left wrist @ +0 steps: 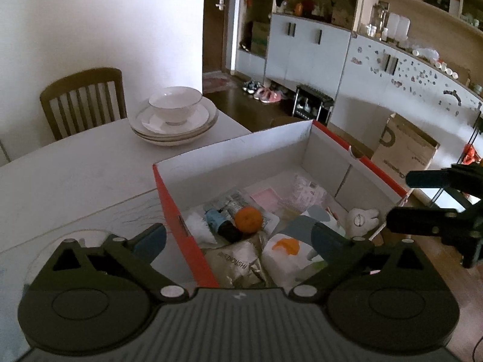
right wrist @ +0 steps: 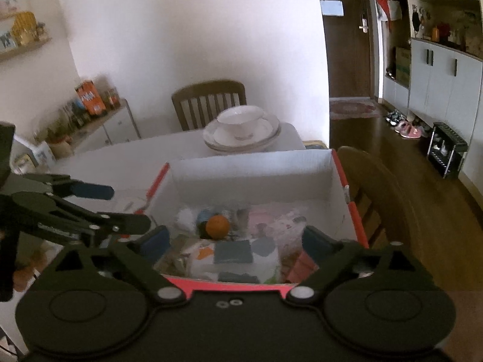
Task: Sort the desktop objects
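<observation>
Hand-held grippers (left wrist: 238, 238) (right wrist: 238, 238) spread above box (left wrist: 178, 211)

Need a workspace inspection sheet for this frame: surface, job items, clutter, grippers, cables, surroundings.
Surface: white table, faint scribble marks near the box.
Job's things: red-and-white box at the table edge, holding a tangerine, a silver packet, a white patterned bag, pink paper.
Clutter: stacked plates with a bowl on top, at the far end.
Grippers: left gripper open, empty, straddling the box's left wall; right gripper open, empty, over the box.
Cables: nothing seen.
Surroundings: wooden chair, wall cabinets, shoes on the floor.
</observation>
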`<state>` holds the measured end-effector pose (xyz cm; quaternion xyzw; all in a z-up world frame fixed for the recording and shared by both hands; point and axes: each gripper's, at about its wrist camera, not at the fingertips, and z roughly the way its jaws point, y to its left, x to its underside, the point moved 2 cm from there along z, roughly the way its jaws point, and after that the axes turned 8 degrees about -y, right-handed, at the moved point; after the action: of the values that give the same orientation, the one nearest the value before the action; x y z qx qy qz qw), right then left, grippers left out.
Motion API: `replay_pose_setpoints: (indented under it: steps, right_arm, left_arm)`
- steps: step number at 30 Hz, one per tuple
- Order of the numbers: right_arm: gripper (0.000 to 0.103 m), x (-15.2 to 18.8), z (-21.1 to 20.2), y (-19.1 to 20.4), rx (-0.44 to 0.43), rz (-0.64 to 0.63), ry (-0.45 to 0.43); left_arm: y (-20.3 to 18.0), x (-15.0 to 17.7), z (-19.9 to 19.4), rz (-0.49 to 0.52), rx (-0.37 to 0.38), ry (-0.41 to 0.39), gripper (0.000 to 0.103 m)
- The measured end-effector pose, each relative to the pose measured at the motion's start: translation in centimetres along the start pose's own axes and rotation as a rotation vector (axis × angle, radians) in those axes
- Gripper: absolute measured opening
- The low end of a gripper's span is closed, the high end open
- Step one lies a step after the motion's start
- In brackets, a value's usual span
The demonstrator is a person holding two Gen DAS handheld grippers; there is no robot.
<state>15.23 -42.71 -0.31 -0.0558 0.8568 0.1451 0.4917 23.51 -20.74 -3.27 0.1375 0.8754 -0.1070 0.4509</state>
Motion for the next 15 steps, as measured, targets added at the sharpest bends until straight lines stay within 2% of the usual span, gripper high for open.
replay_pose_setpoints:
  steps: [8,15]
  right_arm:
    - [0.102,0.9,-1.6,0.9,0.012,0.04,-0.059]
    - [0.102,1.5,-2.7,2.0,0.017,0.021,-0.094]
  left_arm:
    - [-0.7,1.0,-1.9,0.018,-0.007,-0.024,0.103]
    - [-1.3,1.8,-3.5,0.037,-0.015,-0.056,0.103]
